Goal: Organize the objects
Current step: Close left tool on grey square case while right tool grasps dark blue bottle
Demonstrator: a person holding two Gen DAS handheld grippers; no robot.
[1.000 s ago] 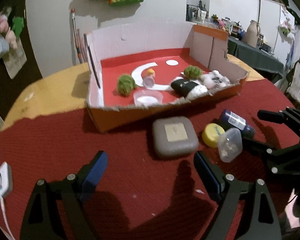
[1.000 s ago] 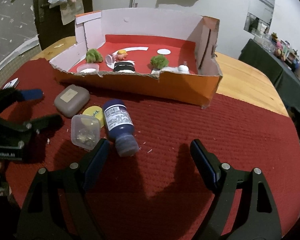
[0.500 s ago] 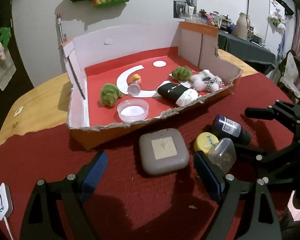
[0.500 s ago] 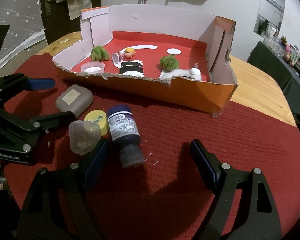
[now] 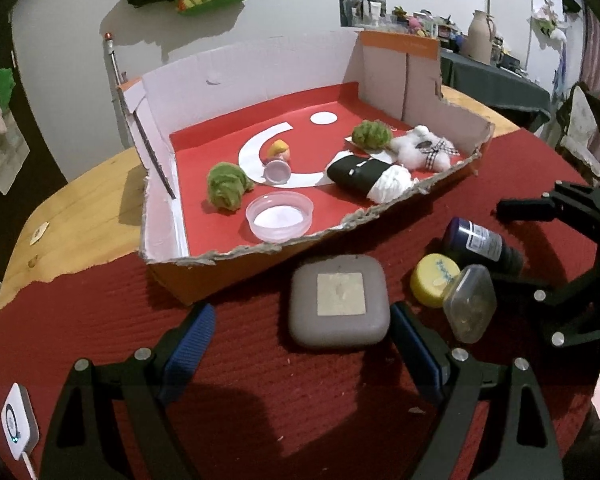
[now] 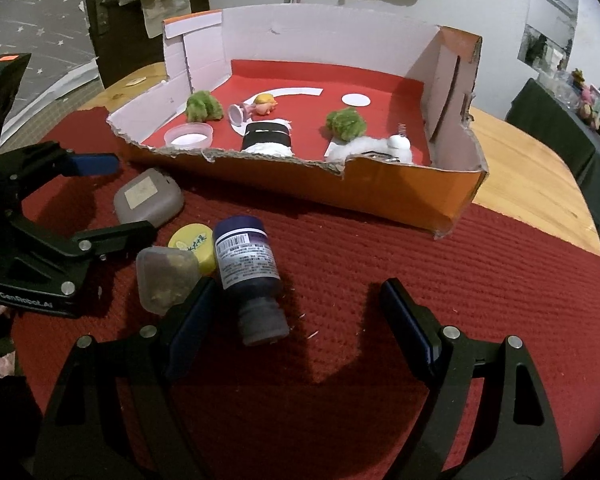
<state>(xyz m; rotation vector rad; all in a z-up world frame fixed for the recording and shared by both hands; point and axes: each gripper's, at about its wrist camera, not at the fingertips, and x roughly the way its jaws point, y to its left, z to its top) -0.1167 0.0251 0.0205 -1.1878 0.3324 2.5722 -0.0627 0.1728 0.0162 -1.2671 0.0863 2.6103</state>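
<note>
Cardboard box (image 5: pixel 384 80) sits larger in frame than a second ago; I've closed in. Left gripper (image 5: pixel 300 344) jaws spread, now flanking the grey square case (image 5: pixel 340 300), lower centre. Right gripper (image 6: pixel 296 316) jaws spread around the dark bottle (image 6: pixel 248 268), no contact.

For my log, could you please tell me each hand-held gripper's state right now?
Left hand-held gripper: open, holding nothing.
Right hand-held gripper: open, holding nothing.
</note>
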